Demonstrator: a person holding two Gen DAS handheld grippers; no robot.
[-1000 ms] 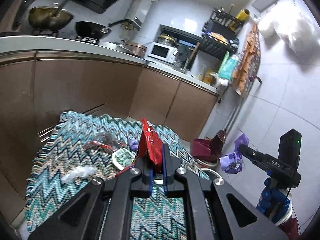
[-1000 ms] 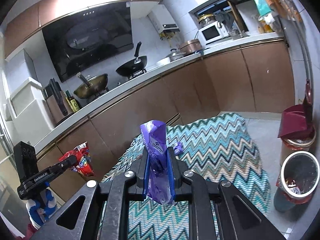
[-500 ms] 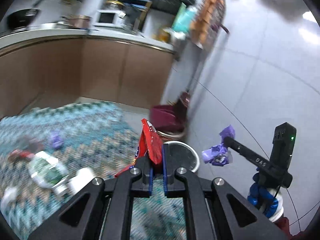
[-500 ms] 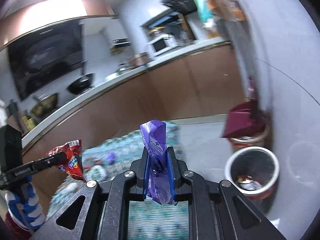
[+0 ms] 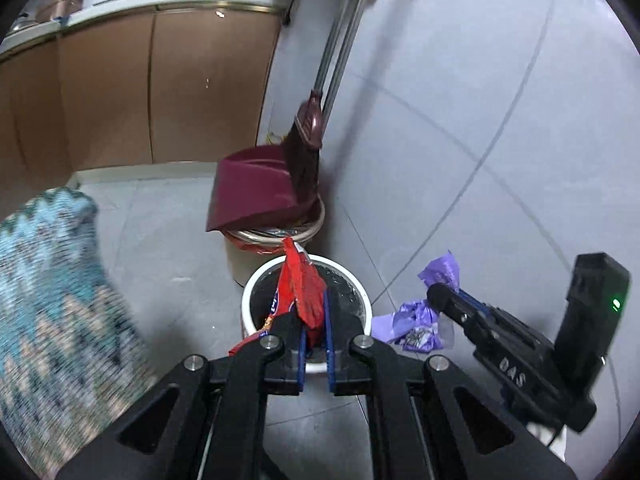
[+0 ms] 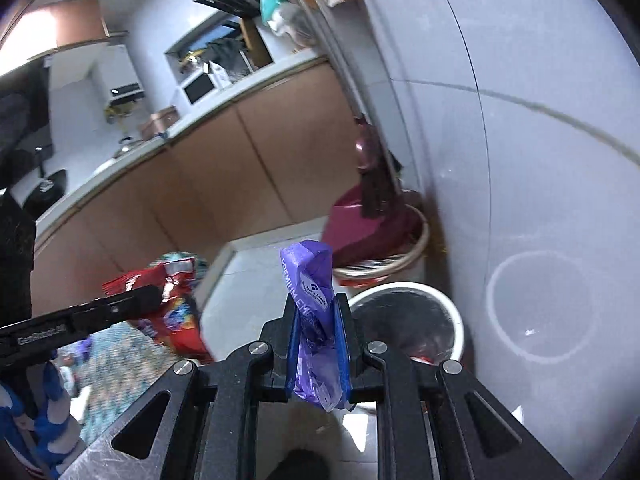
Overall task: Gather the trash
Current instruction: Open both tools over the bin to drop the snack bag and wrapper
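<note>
Item one: the red snack wrapper (image 5: 303, 292), pinched between the blue pads of your left gripper (image 5: 315, 344), jaws pressed onto it. In your left view it stands upright directly in front of the white-rimmed trash bin (image 5: 256, 284), overlapping the bin's dark opening.

Item two: the purple wrapper (image 6: 316, 320), clamped in your right gripper (image 6: 319, 344), jaws closed on it, standing up between the pads. Its printed side reads "PREMIUM" along the edge; the smaller badge text is too fine to read.

Only your right view shows the red wrapper's colourful face and the lettering on your left gripper's arm, blurred, beginning "Cen". Only your left view shows "DAS" on your right gripper's body and a green indicator light (image 5: 615, 303) on it.

Surroundings: behind the white bin, a second beige bin (image 5: 272, 240) carrying a maroon dustpan (image 5: 256, 196) with a brush (image 5: 306, 148) leaning in it; the zigzag blanket (image 5: 48, 300) on your left; brown cabinets (image 5: 160, 88); a microwave (image 6: 199, 89) on the counter.
</note>
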